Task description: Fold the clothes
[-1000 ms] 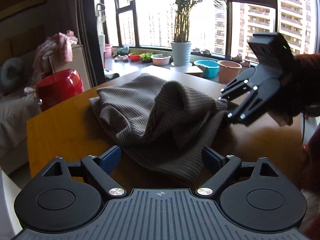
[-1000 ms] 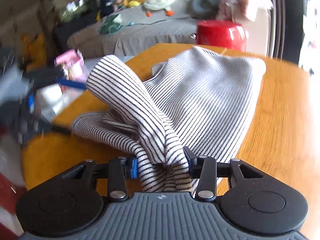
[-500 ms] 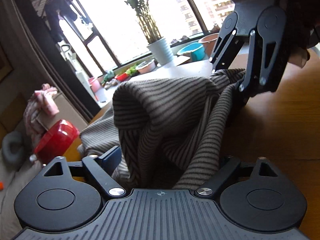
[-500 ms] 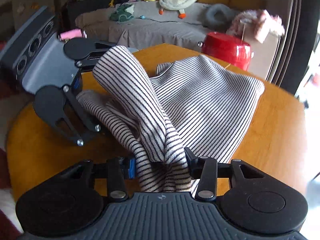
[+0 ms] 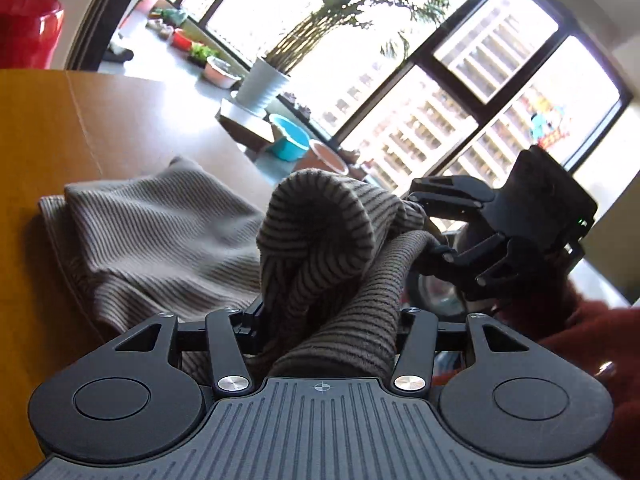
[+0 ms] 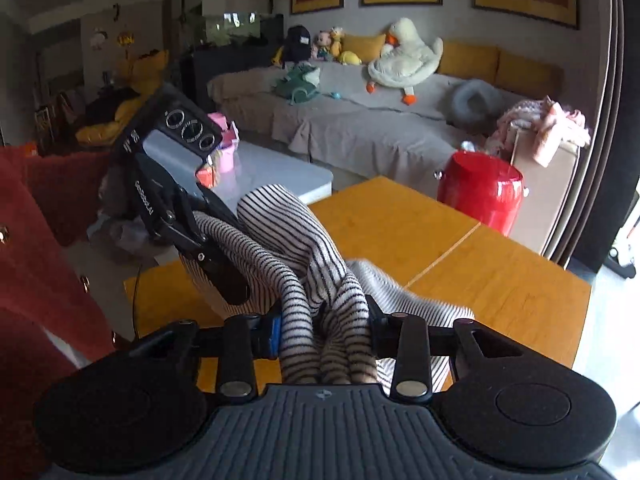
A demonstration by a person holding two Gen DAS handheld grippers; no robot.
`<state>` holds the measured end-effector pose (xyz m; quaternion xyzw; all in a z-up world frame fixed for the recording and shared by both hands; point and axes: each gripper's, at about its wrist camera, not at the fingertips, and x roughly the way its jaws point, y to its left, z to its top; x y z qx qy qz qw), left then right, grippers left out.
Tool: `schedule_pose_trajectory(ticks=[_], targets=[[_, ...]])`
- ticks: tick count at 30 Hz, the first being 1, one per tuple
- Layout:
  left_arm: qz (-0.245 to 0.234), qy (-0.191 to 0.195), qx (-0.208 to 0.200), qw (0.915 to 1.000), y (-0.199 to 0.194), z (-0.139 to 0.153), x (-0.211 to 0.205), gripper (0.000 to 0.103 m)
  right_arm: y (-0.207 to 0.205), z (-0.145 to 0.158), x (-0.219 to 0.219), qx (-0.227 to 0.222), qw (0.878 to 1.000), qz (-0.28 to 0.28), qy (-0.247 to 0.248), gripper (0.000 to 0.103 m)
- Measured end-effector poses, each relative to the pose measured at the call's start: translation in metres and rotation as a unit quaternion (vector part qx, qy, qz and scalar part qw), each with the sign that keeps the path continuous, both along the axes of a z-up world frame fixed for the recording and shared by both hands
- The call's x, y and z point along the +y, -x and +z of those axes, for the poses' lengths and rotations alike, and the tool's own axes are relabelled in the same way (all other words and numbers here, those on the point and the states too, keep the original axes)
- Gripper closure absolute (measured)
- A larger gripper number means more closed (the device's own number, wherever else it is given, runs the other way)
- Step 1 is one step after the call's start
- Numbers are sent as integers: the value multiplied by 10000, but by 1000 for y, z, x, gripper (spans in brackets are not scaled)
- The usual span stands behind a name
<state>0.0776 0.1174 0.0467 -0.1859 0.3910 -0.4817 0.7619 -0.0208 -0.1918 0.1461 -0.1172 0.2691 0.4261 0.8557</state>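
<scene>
Left wrist view: our left gripper (image 5: pixel 328 316), jaws just closed in, is clamped on a thick bunch of the striped garment (image 5: pixel 160 248), which rises off the wooden table (image 5: pixel 48 128) and runs across to the right gripper (image 5: pixel 424 220), itself clamped on the cloth. Right wrist view: our right gripper (image 6: pixel 324 328), jaws just narrowed, pinches a gathered fold of the garment (image 6: pixel 288 240), lifted above the table (image 6: pixel 500 288), with the left gripper (image 6: pixel 224 276) gripping the same cloth just beside.
</scene>
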Motion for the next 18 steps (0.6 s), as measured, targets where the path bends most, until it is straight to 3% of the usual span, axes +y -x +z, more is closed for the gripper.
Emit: schedule_pose_trajectory(ticks=[3, 7, 11, 15, 18], targets=[[331, -48, 82, 9994, -25, -11, 12, 42, -52, -16, 2, 411, 9983, -231, -328, 65], [902, -110, 630, 9939, -72, -48, 35, 37, -146, -87, 2, 1339, 9830, -1137, -534, 65], [1231, -23, 552, 9909, -79, -58, 62, 23, -179, -130, -14, 1881, 9644, -1435, -1178, 64], [1531, -454, -510, 9858, -54, -26, 57, 20, -183, -137, -18, 1886, 9619, -1416, -1386, 63], [1523, -369, -1358, 9783, -42, 2, 26, 20, -180, -134, -12, 1768, 9655, -1424, -1276, 62]])
